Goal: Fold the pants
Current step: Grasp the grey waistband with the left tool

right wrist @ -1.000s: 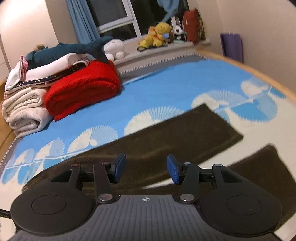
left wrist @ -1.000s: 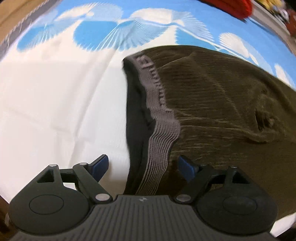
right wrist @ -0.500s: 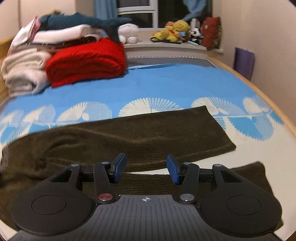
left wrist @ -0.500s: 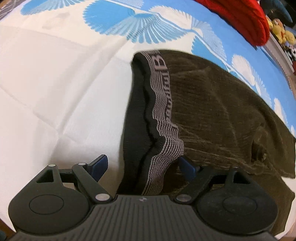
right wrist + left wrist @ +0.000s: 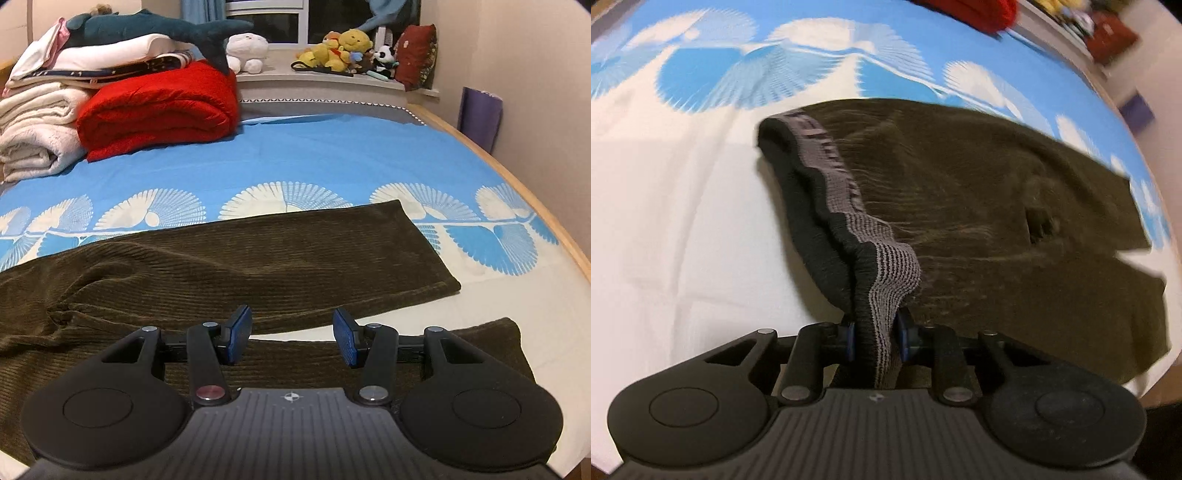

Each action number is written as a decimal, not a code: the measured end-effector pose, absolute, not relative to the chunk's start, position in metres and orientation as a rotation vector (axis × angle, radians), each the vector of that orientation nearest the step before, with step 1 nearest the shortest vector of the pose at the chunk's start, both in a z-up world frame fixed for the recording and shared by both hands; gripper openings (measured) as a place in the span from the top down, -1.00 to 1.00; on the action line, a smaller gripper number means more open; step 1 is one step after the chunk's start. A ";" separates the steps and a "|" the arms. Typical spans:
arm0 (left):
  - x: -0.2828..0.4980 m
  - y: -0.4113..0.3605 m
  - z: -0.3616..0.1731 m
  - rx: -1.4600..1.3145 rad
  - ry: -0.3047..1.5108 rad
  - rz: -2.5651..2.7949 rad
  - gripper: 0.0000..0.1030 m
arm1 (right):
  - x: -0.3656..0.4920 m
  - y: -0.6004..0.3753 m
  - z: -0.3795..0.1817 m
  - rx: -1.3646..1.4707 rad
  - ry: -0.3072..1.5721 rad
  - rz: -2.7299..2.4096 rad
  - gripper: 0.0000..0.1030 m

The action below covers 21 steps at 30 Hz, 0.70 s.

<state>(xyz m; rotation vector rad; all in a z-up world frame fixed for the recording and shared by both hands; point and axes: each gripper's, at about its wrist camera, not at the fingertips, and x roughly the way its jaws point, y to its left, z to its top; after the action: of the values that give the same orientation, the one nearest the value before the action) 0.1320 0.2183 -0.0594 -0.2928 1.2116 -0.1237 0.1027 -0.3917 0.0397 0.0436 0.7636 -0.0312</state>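
Dark olive corduroy pants [image 5: 979, 206] lie spread on the bed, both legs stretching right. Their grey and black waistband [image 5: 882, 266] is pinched and lifted at its near corner by my left gripper [image 5: 875, 341], which is shut on it. In the right wrist view the pants [image 5: 258, 258] lie flat, the far leg ending at a hem [image 5: 432, 258] and the near leg running under my right gripper [image 5: 291, 338]. That gripper is open and empty, just above the near leg.
The bed sheet [image 5: 332, 158] is blue with white fan patterns and white near me. A red blanket [image 5: 159, 107], white folded bedding [image 5: 33, 125] and a plush shark [image 5: 147, 29] are stacked at the far left. Stuffed toys [image 5: 340, 48] sit on the windowsill. The wooden bed edge [image 5: 517, 184] runs along the right.
My left gripper has closed on the near corner of the waistband and raised it. My right gripper has stayed open and settled low over the near leg.
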 end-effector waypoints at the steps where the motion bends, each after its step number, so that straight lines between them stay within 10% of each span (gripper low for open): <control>1: 0.131 0.223 -0.059 -0.318 1.211 -0.111 0.53 | 0.104 -0.390 0.039 0.039 0.769 -0.029 0.01; 8: 0.139 0.224 -0.078 -0.240 1.324 0.076 0.05 | 0.109 -0.377 0.035 -0.001 0.810 -0.021 0.01; 21: 0.159 0.220 -0.030 -0.314 1.020 0.195 0.43 | 0.109 -0.391 0.045 0.086 0.765 -0.032 0.01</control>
<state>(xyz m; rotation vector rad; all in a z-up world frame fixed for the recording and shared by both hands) 0.1588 0.2199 -0.0299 -0.3137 1.0196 0.1954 0.1091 -0.3905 0.0450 0.0855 0.7654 -0.0317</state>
